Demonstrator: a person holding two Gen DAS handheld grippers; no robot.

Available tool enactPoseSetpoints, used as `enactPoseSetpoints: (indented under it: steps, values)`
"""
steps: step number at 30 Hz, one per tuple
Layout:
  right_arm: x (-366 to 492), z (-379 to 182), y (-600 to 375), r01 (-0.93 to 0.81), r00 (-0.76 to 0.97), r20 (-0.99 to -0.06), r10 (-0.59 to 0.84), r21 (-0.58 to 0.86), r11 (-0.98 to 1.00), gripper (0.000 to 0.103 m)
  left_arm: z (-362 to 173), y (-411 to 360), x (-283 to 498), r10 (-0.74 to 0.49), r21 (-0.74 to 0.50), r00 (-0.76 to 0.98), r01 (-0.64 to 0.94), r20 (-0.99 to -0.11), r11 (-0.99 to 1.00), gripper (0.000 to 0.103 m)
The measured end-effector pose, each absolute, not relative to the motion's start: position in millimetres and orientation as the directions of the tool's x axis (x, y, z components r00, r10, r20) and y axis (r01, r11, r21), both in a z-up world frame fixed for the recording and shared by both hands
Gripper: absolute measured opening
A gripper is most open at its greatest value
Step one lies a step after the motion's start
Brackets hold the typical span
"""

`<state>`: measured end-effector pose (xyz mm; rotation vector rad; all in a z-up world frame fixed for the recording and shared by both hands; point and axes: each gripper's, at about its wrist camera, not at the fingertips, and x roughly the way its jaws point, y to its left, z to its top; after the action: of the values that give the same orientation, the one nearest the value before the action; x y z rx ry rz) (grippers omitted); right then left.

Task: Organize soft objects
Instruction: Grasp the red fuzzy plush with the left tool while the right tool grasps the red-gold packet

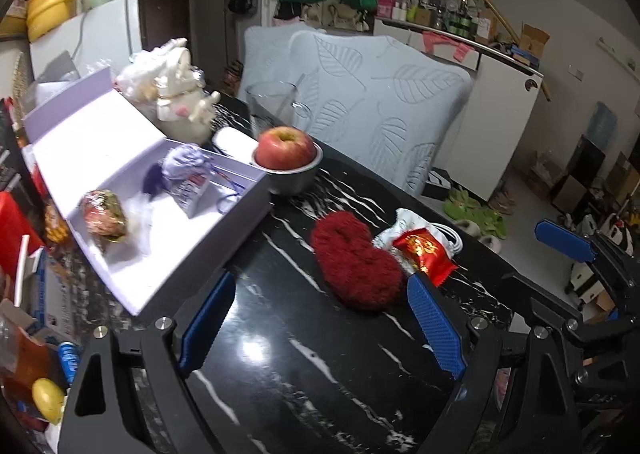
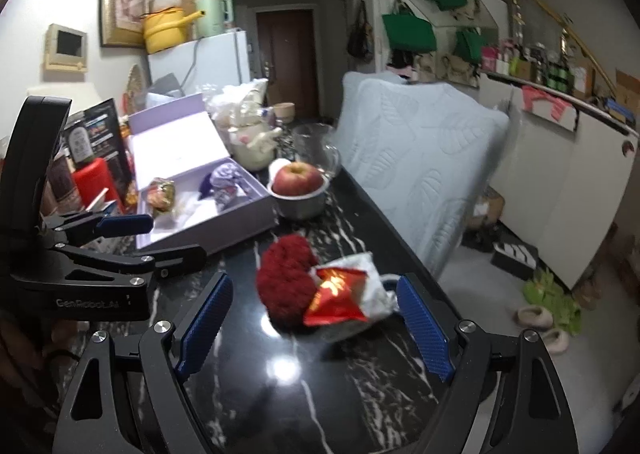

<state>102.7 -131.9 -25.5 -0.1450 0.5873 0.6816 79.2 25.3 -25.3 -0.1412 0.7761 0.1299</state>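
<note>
Approach step: the open lilac gift box (image 1: 120,173) sits at left, the red plush heart (image 1: 356,266) and red foil pouch (image 1: 424,254) on the black counter (image 1: 280,334) — left gripper (image 1: 320,322) and right gripper (image 2: 316,326) have jaws wide, empty. Next: close on the heart.

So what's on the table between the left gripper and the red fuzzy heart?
Nothing: in the left wrist view, only bare black marble tabletop lies between the open left gripper and the red fuzzy heart.
</note>
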Motion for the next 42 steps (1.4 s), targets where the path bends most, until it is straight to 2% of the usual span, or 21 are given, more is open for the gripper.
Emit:
enactPoseSetpoints:
  steps: [19,29,34,35,37,40,42]
  values:
    - [157.0,-68.9,-161.2,-0.554,0.617,-0.612,0.494,0.107,0.825,0.085,-81.7,8.2,151.4,0.043,-0.068,0.61,-0.158,-0.791,0.985,0.089]
    - [177.3,-80.2,-153.8,-0.546,0.596,-0.642,0.481,0.114,0.83,0.085,-116.6,19.5,181.4,-0.009,-0.108,0.53,-0.156,-0.848,0.982,0.089]
    - [180.9,-83.4,-143.6,-0.563,0.578,-0.653,0.488,0.114,0.819,0.085,-124.9,23.9,182.8,-0.047,-0.139,0.531,-0.135,-0.846,0.981,0.089]
    - [181.2,-83.7,-140.8,-0.568,0.574,-0.655,0.492,0.114,0.815,0.085,-124.3,24.4,181.7,-0.05,-0.141,0.542,-0.128,-0.839,0.982,0.088]
    - [181.7,-85.2,-135.8,-0.579,0.565,-0.657,0.499,0.116,0.807,0.085,-122.6,24.4,178.7,-0.054,-0.139,0.559,-0.11,-0.828,0.984,0.068]
    - [181.1,-87.4,-128.4,-0.597,0.551,-0.657,0.514,0.12,0.793,0.085,-120.3,24.1,176.5,-0.067,-0.138,0.562,-0.084,-0.824,0.987,0.055]
    - [181.2,-89.6,-123.3,-0.606,0.539,-0.661,0.522,0.126,0.786,0.085,-117.8,24.2,173.3,-0.062,-0.125,0.565,-0.073,-0.823,0.989,0.051]
